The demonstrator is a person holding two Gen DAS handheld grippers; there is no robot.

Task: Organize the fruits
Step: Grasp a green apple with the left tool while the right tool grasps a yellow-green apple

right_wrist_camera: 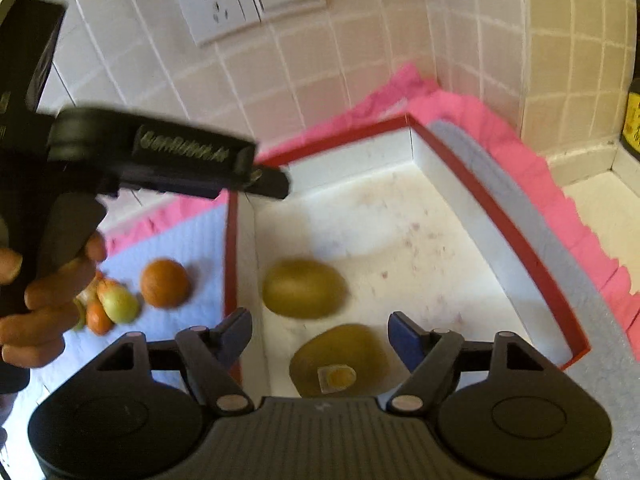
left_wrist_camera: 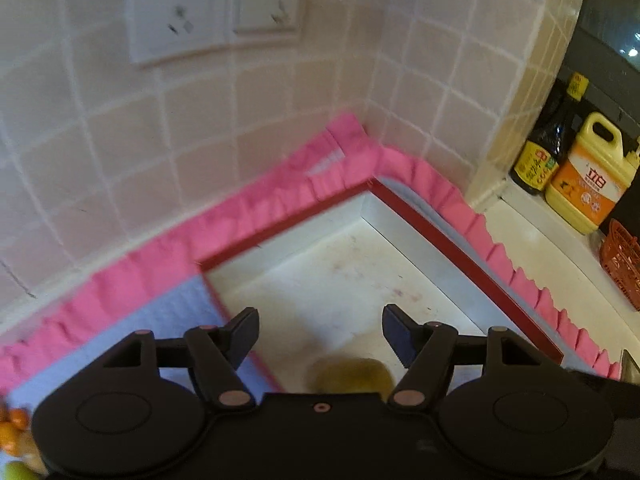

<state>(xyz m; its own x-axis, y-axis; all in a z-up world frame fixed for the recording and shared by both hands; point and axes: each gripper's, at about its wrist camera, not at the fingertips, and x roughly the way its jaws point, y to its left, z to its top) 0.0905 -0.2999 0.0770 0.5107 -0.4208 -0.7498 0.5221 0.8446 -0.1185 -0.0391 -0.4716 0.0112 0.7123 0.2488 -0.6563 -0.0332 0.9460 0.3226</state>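
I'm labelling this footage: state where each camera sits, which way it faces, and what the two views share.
Left wrist: on the left gripper, tilted down into the red-rimmed box at the tiled corner; jaws open, empty; a kiwi just below.
Right wrist: on the right gripper, tilted down into the box; jaws open over a stickered kiwi; left gripper and hand at left.
Shared: box, pink cloth, sockets.

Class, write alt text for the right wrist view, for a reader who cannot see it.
Two kiwis lie in a white, red-rimmed box, the nearer between the open fingers of the right hand-held gripper. Left of the box, an orange and smaller fruits sit on a blue mat below the left hand-held gripper.
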